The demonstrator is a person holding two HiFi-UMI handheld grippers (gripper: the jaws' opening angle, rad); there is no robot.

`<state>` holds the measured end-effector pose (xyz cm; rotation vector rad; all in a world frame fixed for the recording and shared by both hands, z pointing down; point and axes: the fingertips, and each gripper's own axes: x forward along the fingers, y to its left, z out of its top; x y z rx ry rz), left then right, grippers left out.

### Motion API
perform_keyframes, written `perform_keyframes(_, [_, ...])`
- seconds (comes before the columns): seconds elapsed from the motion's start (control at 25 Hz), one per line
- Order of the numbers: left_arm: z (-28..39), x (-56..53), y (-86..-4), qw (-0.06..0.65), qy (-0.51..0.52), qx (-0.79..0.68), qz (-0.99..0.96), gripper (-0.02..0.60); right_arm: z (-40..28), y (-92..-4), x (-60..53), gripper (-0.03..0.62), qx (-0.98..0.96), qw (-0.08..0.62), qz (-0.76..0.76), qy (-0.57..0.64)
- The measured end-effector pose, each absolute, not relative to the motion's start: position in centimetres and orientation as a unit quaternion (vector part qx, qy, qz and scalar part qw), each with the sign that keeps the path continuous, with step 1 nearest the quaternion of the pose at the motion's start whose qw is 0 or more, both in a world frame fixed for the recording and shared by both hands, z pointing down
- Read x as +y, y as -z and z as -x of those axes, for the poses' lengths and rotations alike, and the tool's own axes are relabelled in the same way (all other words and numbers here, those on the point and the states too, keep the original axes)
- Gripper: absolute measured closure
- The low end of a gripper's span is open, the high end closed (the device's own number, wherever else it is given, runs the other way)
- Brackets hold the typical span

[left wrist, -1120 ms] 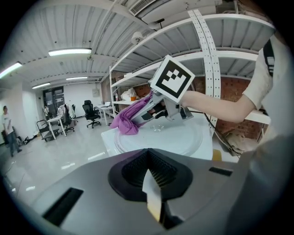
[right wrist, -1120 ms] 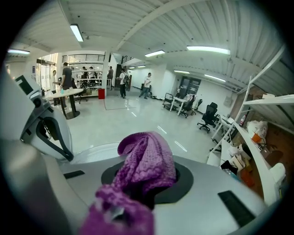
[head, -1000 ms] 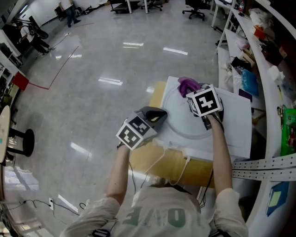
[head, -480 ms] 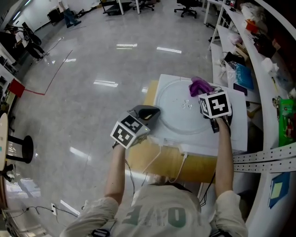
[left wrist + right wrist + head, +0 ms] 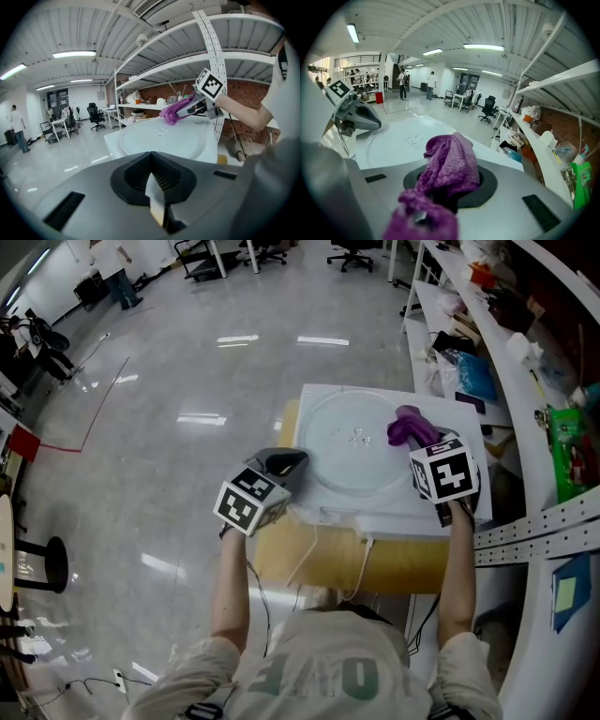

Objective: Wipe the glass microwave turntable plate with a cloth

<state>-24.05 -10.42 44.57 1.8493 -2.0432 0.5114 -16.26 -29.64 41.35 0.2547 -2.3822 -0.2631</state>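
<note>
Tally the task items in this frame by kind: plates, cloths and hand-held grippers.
Glass turntable plate: 1
Purple cloth: 1
Hand-held grippers: 2, the left hand-held gripper, shut with nothing in it, and the right hand-held gripper, shut on the purple cloth
Total: 4

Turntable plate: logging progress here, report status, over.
Right gripper shut on purple cloth, over right rim of plate. Left gripper shut, empty, beside plate. Plate surface unobstructed.
</note>
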Motion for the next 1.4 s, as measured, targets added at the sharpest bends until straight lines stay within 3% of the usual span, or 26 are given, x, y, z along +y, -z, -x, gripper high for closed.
perform_keyframes(0.64, [23.8,-10.5,-44.5,0.167,-0.16,-0.716,-0.658,0.58,10.5,-42.3,-18.6,0.534,-0.915,0.377,-0.013,0.141])
perform_keyframes(1.4, [23.8,-11.1,-44.7,0.171,-0.146,-0.714,-0.663,0.58,19.8,-43.2,-11.2,0.534,-0.897,0.376,0.132,0.19])
